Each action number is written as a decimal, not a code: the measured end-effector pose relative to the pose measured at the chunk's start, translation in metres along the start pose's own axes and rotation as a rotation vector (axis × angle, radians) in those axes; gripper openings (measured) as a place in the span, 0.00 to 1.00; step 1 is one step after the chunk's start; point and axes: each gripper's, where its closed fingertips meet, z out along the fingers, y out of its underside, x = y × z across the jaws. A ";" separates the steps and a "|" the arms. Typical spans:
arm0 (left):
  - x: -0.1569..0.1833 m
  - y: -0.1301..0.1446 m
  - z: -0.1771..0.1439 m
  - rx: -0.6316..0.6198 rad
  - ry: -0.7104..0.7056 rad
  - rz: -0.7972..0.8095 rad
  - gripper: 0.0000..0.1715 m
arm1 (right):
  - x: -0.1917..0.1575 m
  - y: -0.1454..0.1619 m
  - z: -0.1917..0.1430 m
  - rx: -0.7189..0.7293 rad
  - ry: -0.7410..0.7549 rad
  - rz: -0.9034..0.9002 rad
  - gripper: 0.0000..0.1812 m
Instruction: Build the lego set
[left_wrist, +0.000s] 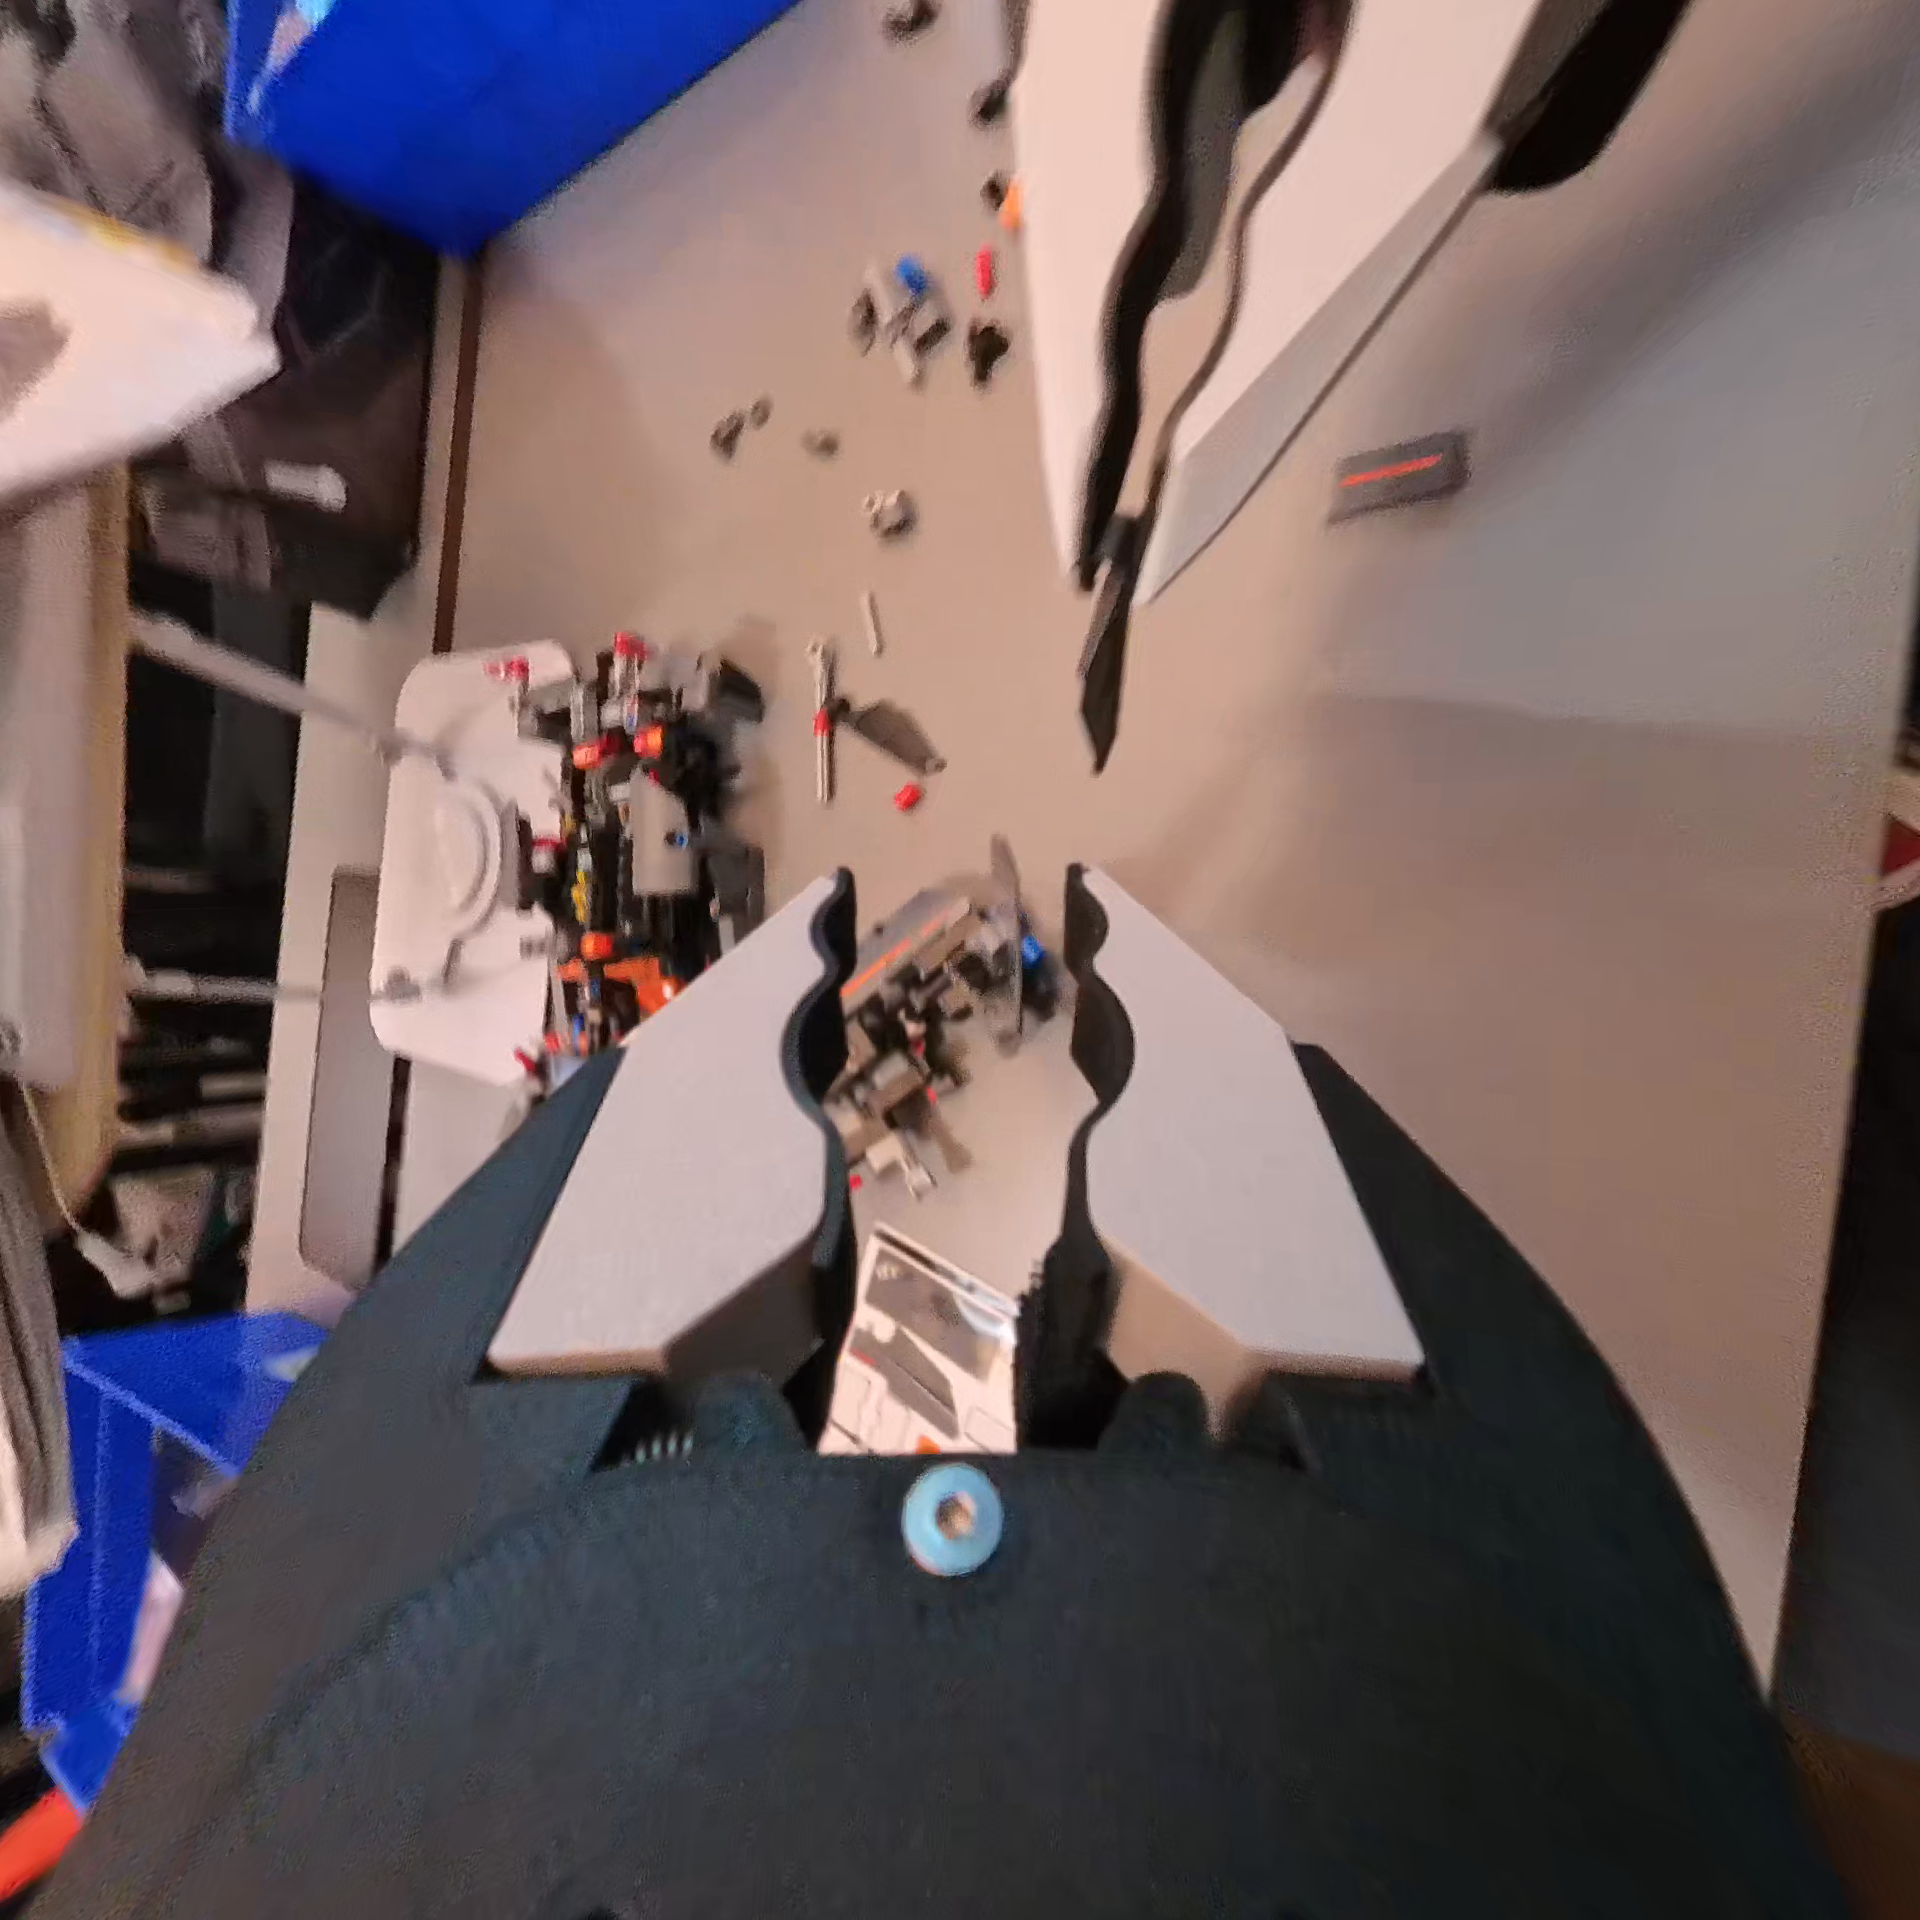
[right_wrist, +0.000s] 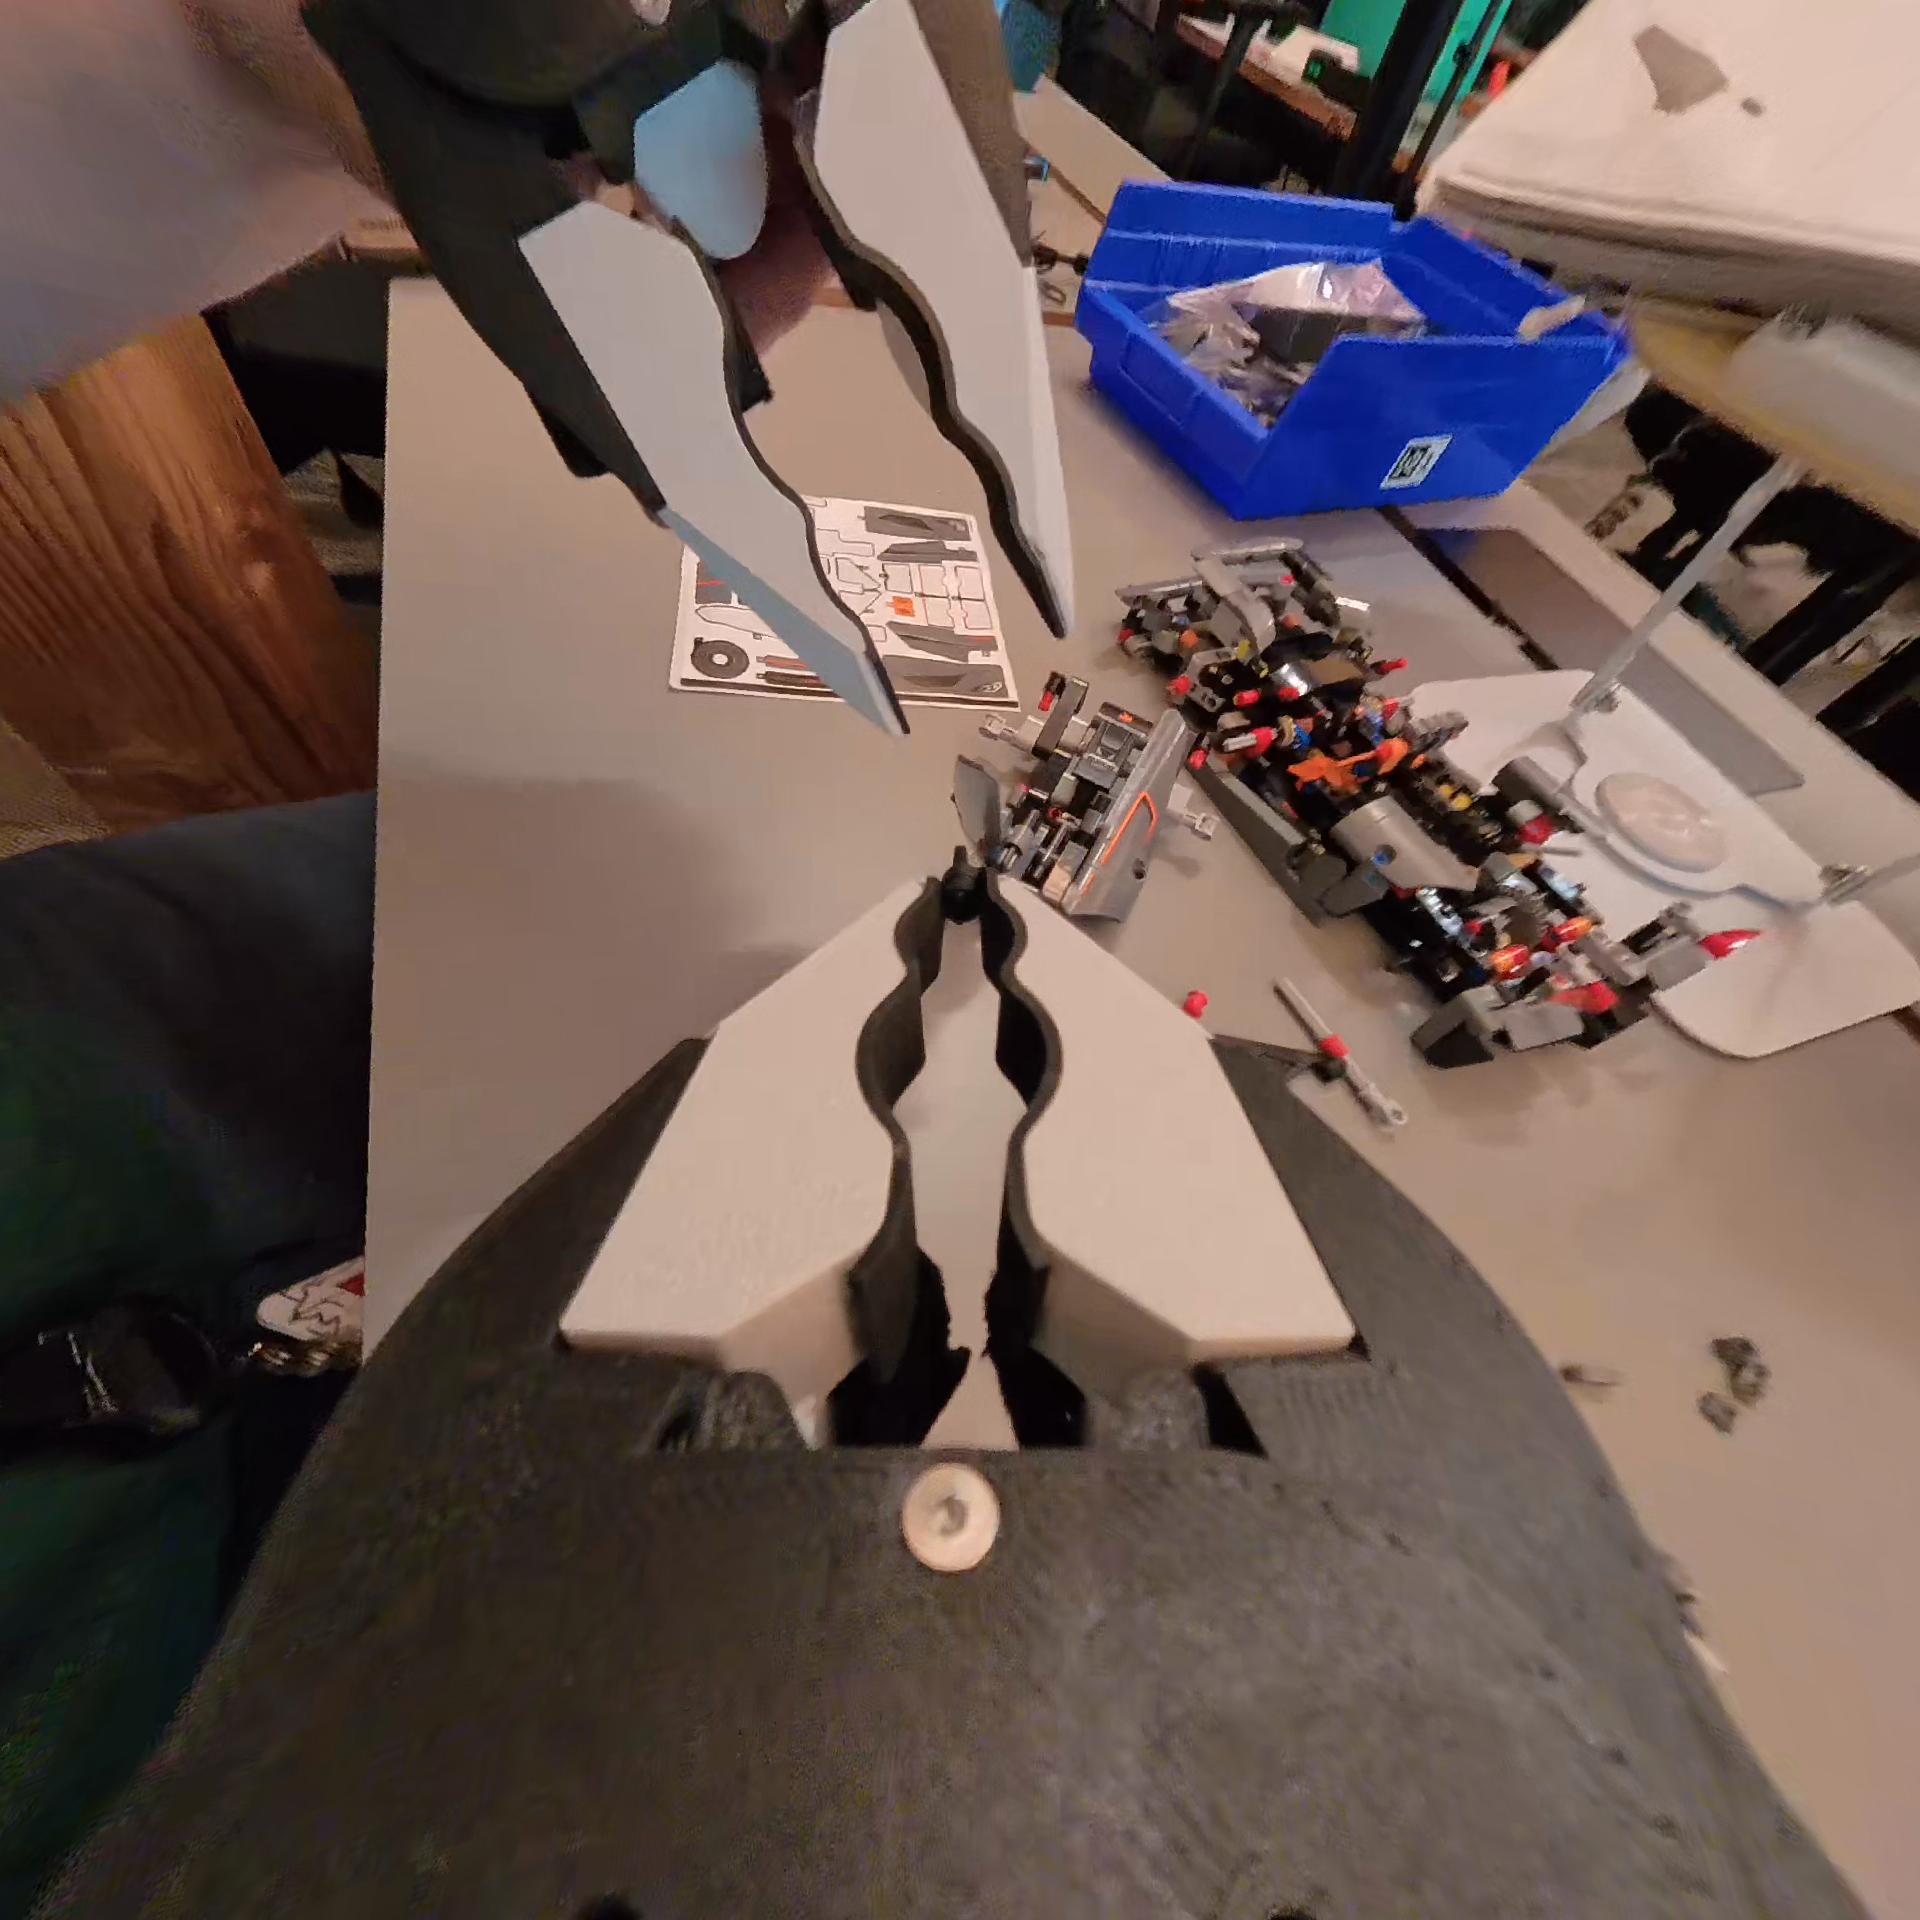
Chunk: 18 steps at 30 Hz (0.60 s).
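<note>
Pinching a small black piece (right_wrist: 964, 891) at the tips of our right gripper (right_wrist: 966, 899), whose jaws stand narrow, we hover low over the counter (right_wrist: 582, 935). Just ahead of those tips lies the small grey sub-assembly (right_wrist: 1091, 810), and beyond it to the right the long chassis build (right_wrist: 1382, 790). Our left gripper (left_wrist: 958, 883) hangs wide and empty above the same sub-assembly (left_wrist: 925, 1018), with the sticker sheet (left_wrist: 925, 1351) below it. We judge the step to be fitting this piece onto the sub-assembly; next we need the left gripper to steady it while the right aligns the piece.
</note>
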 end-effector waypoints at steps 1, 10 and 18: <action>-0.001 0.011 0.003 -0.023 -0.006 -0.038 0.22 | 0.001 0.003 0.003 -0.006 -0.005 0.027 0.02; 0.008 0.055 0.042 -0.051 0.075 -0.194 0.23 | 0.014 0.021 0.034 -0.054 0.037 0.126 0.03; 0.017 0.064 0.059 -0.031 0.131 -0.231 0.20 | 0.017 0.033 0.056 -0.090 0.048 0.178 0.03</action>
